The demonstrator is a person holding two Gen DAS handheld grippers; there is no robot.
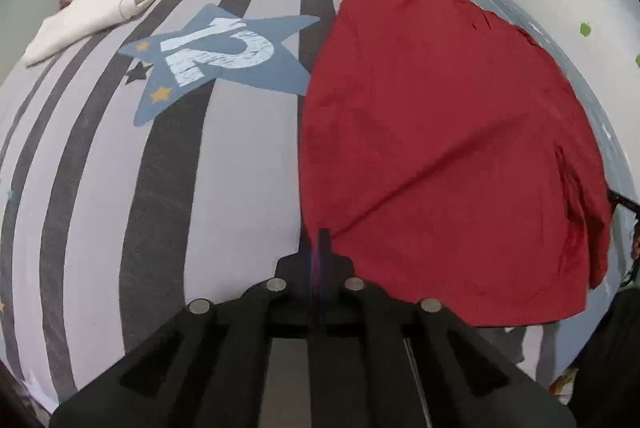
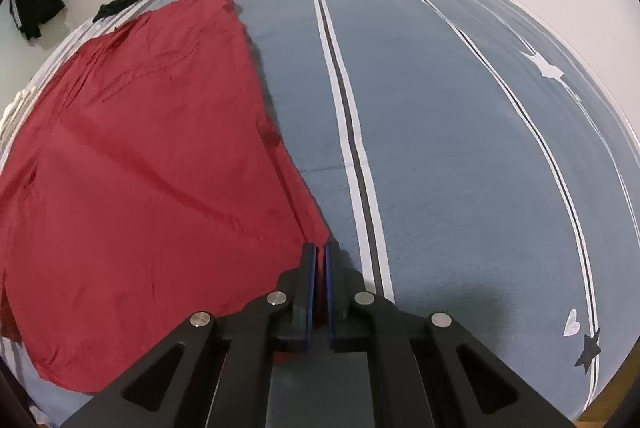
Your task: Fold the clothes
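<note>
The red garment (image 1: pixel 440 156) lies spread flat on the striped bed cover (image 1: pixel 240 188), toward its near edge. The right gripper (image 2: pixel 319 260) is clamped on the garment's near corner, fabric visible between its fingers. The left gripper (image 1: pixel 323 240) is closed, its tips at the garment's left edge; whether it pinches fabric cannot be determined.

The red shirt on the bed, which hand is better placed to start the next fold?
Probably the right. Its tongs are shut on the red shirt at its near corner, ready to lift. The left tongs are shut at the shirt's edge, with no cloth visible between them.
</note>
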